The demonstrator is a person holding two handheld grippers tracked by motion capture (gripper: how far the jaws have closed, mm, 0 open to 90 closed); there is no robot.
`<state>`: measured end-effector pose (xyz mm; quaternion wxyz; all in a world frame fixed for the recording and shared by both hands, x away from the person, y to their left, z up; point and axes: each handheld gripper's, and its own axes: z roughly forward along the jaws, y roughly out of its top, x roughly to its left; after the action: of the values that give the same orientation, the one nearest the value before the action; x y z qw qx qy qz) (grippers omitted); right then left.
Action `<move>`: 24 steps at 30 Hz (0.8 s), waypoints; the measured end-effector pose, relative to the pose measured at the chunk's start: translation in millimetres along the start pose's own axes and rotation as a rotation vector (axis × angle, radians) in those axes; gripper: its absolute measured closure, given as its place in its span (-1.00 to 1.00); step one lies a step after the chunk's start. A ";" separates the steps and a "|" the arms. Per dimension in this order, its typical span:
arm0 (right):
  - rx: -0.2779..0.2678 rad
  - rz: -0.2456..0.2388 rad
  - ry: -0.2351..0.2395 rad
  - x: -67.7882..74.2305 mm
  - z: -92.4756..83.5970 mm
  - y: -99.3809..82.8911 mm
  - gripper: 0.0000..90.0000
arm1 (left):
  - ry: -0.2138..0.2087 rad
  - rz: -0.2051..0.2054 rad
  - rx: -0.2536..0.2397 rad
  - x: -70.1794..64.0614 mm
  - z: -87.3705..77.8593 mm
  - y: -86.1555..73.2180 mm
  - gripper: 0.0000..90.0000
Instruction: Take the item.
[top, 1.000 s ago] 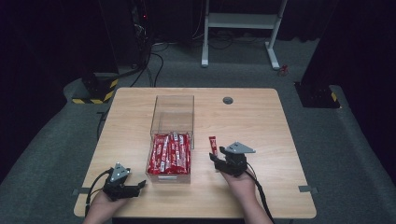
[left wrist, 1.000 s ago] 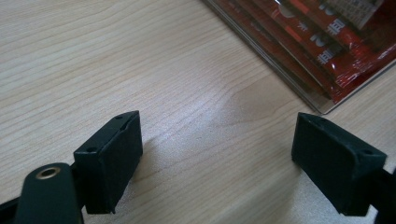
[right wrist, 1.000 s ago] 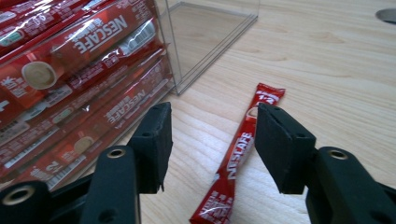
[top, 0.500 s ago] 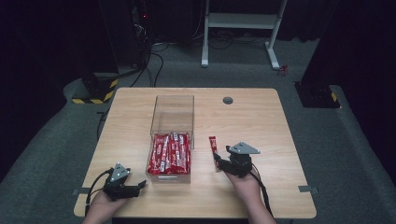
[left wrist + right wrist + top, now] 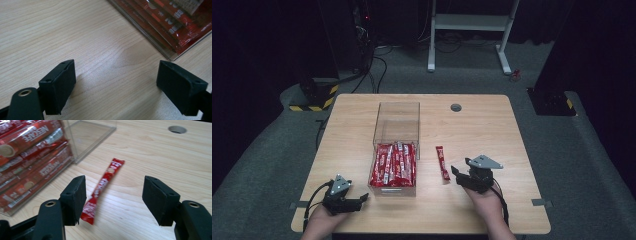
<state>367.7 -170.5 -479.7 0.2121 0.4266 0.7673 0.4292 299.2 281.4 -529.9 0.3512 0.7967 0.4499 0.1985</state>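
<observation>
Resting on a wooden table (image 5: 492, 125) in a dark room, both claws gape wide, empty.

One clear rectangular plastic box (image 5: 396, 131) stands left of centre in the high view. One loose red instant-coffee stick sachet (image 5: 442, 162) lies just right of it on the one light wooden counter (image 5: 492, 130). More red sachets fill the box's lower half, too overlapped to count. Two black hand-held tools show at the bottom, left (image 5: 362, 199) and right (image 5: 455, 173).
</observation>
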 end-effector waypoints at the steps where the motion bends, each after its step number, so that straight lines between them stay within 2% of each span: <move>1: 0.000 0.000 0.000 0.0 0.0 0.0 -0.20 | 0.000 0.000 0.000 0.0 0.0 0.0 -0.64; 7: 0.043 0.006 -0.059 -24.8 -10.9 -17.5 -0.27 | -0.001 0.002 0.000 0.1 0.0 0.0 -0.64; 10: 0.082 0.045 -0.085 -38.8 -15.9 -29.9 -0.34 | 0.000 0.001 0.001 0.1 -0.1 0.1 -0.64; 11: 0.088 0.043 -0.097 -42.8 -17.4 -33.9 -0.35 | 0.001 0.002 0.001 0.1 -0.1 0.1 -0.64; 18: 0.129 0.076 -0.173 -61.3 -26.0 -54.0 -0.41 | 0.001 -0.001 -0.002 -0.1 0.2 0.1 -0.64; 23: 0.199 0.096 -0.208 -70.8 -27.2 -61.6 -0.52 | 0.002 0.000 -0.003 0.1 0.2 0.1 -0.63; 24: 0.214 0.093 -0.214 -72.6 -25.6 -63.5 -0.59 | 0.002 0.000 -0.003 0.1 0.2 0.1 -0.63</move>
<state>359.6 -260.5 -522.1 0.2258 0.5250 0.7612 0.3066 299.4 281.4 -529.9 0.3520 0.7960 0.4499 0.2001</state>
